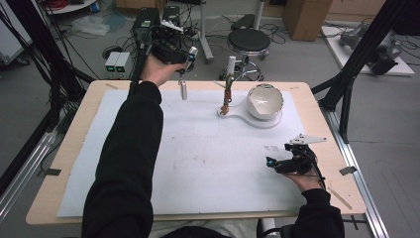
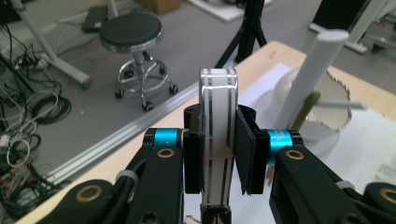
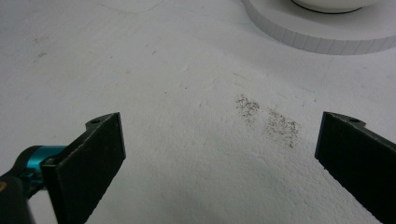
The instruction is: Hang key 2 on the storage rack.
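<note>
Pinching a white striped piece [image 2: 218,140] between pressed-together jaws, our left gripper [image 1: 184,58] hangs over the far left edge of the table [image 1: 74,144]; right of it a white bowl [image 1: 265,100] sits on its base; at the near right, our right gripper [image 1: 270,162] rests with jaws spread wide over the white mat [image 3: 187,93].

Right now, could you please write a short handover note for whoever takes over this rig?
Left tool: shut on a white flat piece with dark stripes, held up above the table's far edge.
Right tool: open, holding nothing, low over the white mat at the near right.
White bowl sits on its white base, far right, beside an upright stand.
Done: piece picked up. Left: probably placing it; the destination is unclear.
</note>
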The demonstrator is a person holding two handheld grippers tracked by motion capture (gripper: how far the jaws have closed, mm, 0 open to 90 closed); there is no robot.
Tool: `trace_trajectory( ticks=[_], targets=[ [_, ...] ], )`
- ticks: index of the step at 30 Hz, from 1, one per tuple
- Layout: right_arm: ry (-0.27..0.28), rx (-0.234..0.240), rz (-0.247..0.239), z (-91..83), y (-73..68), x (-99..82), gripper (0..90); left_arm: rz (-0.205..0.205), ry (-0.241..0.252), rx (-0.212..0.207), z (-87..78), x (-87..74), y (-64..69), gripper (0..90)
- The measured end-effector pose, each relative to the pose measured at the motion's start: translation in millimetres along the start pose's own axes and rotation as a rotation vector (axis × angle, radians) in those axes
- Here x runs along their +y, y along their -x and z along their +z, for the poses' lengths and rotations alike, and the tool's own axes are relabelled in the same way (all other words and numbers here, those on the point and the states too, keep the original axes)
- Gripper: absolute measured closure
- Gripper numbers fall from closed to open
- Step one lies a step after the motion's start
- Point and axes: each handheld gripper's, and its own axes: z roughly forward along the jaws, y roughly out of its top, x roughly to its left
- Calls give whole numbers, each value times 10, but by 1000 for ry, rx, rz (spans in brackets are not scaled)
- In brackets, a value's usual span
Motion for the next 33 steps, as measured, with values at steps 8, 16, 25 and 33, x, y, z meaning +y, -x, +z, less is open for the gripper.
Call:
trace_trajectory(
  ticks=[8, 16, 25, 33],
  targets=[
    [-2, -2, -17, -1, -25, -2, 7, 10, 31, 38, 212, 76, 134, 745],
    [2, -4, -19, -18, -36, -5, 8, 10, 65, 3, 414, 149, 327, 746],
    [-11, -7, -24, -14, -35, -15, 7, -2, 38, -4, 695, 124, 429, 746],
    [-14, -4, -23, -21, -42, -18, 7, -44, 58, -29, 811, 109, 407, 745]
  ],
)
